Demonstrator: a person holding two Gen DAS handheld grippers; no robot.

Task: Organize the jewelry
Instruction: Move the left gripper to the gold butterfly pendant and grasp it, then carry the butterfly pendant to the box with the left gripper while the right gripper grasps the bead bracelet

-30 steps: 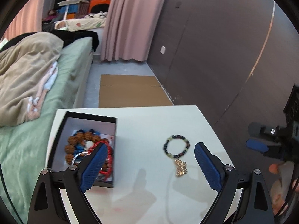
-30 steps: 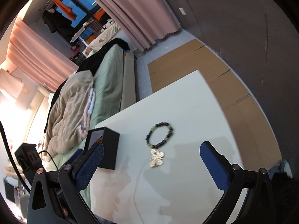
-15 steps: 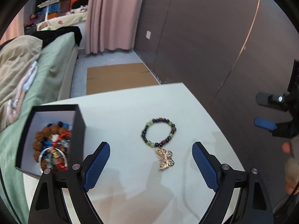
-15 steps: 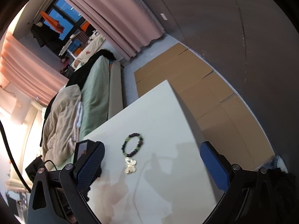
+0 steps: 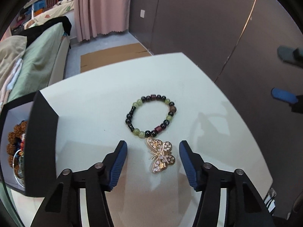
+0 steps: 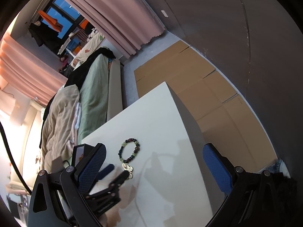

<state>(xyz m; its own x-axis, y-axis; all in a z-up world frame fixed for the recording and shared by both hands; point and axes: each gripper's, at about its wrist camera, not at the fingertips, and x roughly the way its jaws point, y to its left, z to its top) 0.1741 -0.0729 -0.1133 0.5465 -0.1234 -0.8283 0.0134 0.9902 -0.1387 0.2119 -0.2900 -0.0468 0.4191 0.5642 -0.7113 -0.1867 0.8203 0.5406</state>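
A bracelet (image 5: 136, 131) of dark and green beads lies on the white table (image 5: 90, 109), with a gold butterfly charm (image 5: 161, 156) at its near end. My left gripper (image 5: 152, 146) is low over the table and its jaws are closing. The charm lies between the blue pads, which stand apart from it. A black box (image 5: 43, 141) to the left holds brown beads (image 5: 14, 138) and other jewelry. In the right wrist view, my right gripper (image 6: 154, 149) hangs wide open above the table, holding nothing. The left gripper (image 6: 115, 172) there sits by the charm (image 6: 128, 168), below the bracelet (image 6: 137, 148).
A bed (image 5: 37, 60) with a green sheet and a beige blanket runs along the table's left side. Flat cardboard (image 6: 208, 102) covers the floor beyond the table's far edge. A dark wall (image 5: 208, 28) stands to the right and pink curtains (image 5: 98, 9) hang behind.
My left gripper has come down and forward to the butterfly charm, and its jaws have narrowed around it. The box has slid to the left edge of its view. The left gripper now shows in the right view.
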